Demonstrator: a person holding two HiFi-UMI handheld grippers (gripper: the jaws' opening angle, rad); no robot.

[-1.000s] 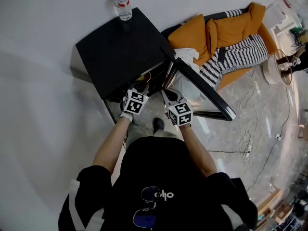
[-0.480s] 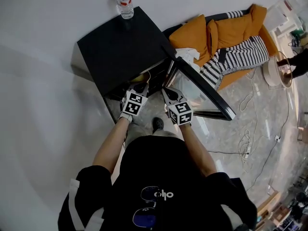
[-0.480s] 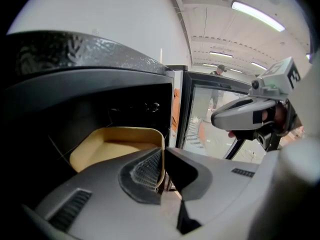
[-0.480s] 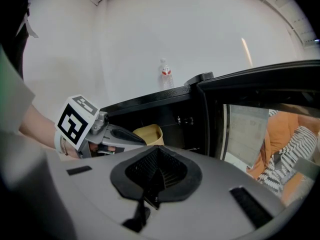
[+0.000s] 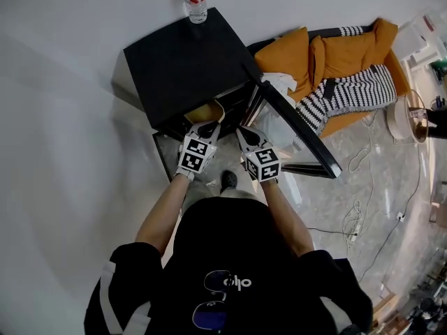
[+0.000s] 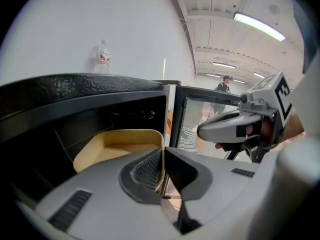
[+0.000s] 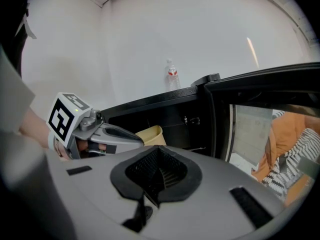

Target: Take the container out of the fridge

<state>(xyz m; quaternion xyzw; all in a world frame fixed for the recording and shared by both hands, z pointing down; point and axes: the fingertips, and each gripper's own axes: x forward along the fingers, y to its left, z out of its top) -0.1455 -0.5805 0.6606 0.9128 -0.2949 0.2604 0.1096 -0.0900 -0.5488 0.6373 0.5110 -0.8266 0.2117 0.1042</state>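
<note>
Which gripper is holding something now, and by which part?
The left gripper pinches the yellow container by its side wall; the right gripper holds nothing.

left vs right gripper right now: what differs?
The left gripper has its jaws closed on the rim of the yellow container; the right gripper has its jaws together on nothing. The left gripper is at the opening of the fridge; the right gripper is beside it, in front of the open door. Both point toward the fridge.

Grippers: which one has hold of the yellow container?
The left gripper: its jaws pinch the container's rim at the fridge opening. The right gripper is shut on nothing, beside it.
</note>
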